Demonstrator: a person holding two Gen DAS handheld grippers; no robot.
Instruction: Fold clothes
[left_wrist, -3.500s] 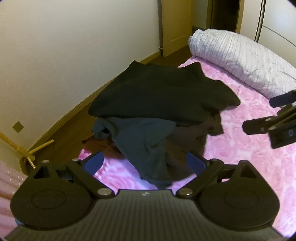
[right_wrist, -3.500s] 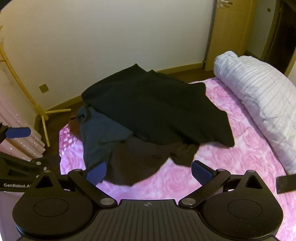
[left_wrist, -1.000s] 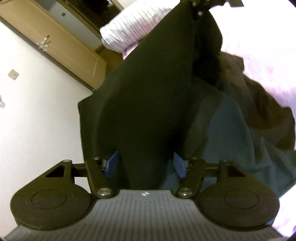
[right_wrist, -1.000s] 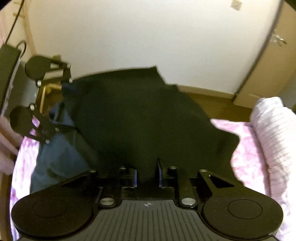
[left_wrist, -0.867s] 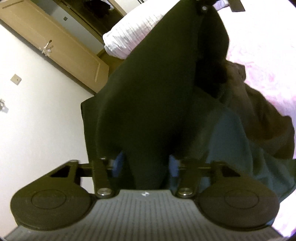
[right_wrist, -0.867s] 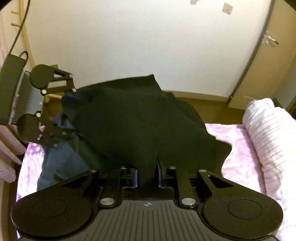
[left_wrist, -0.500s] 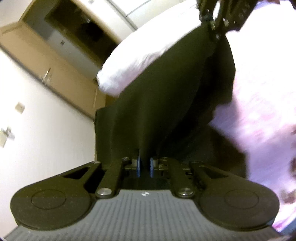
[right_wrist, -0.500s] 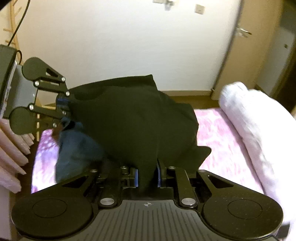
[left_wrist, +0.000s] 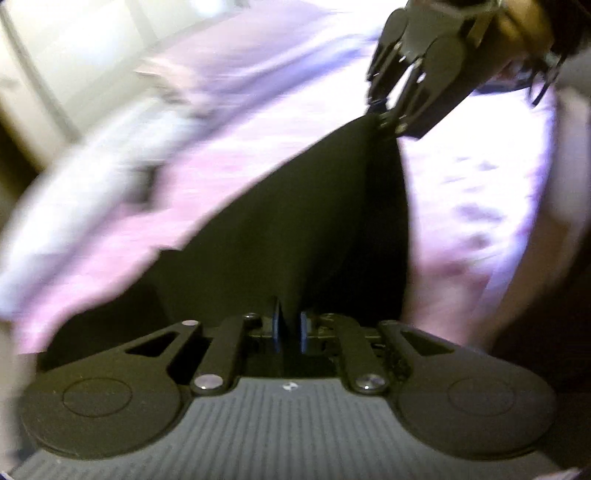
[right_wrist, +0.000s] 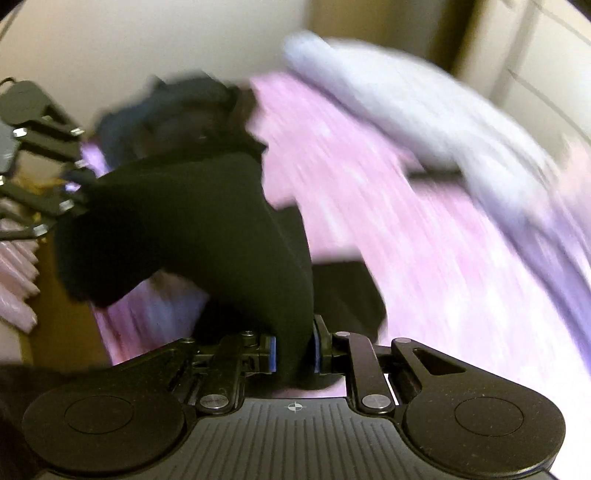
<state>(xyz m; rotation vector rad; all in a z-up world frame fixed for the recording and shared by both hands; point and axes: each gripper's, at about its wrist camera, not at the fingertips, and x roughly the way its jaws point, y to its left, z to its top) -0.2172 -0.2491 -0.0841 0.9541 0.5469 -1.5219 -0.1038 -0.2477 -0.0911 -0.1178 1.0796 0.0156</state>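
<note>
A black garment hangs stretched between both grippers above the pink bed. My left gripper is shut on one edge of it. My right gripper is shut on another edge of the black garment. The right gripper also shows in the left wrist view, pinching the cloth's far corner. The left gripper shows at the left edge of the right wrist view. Both views are blurred by motion.
A dark blue garment and a dark brown one lie in a heap at the far end of the pink bed. A rolled white quilt lies along the bed's right side. A wall stands behind.
Both grippers have lifted the black garment off the heap and swung it over the bed. The blue and brown garments stay behind. The left gripper closed on the cloth about a second ago.
</note>
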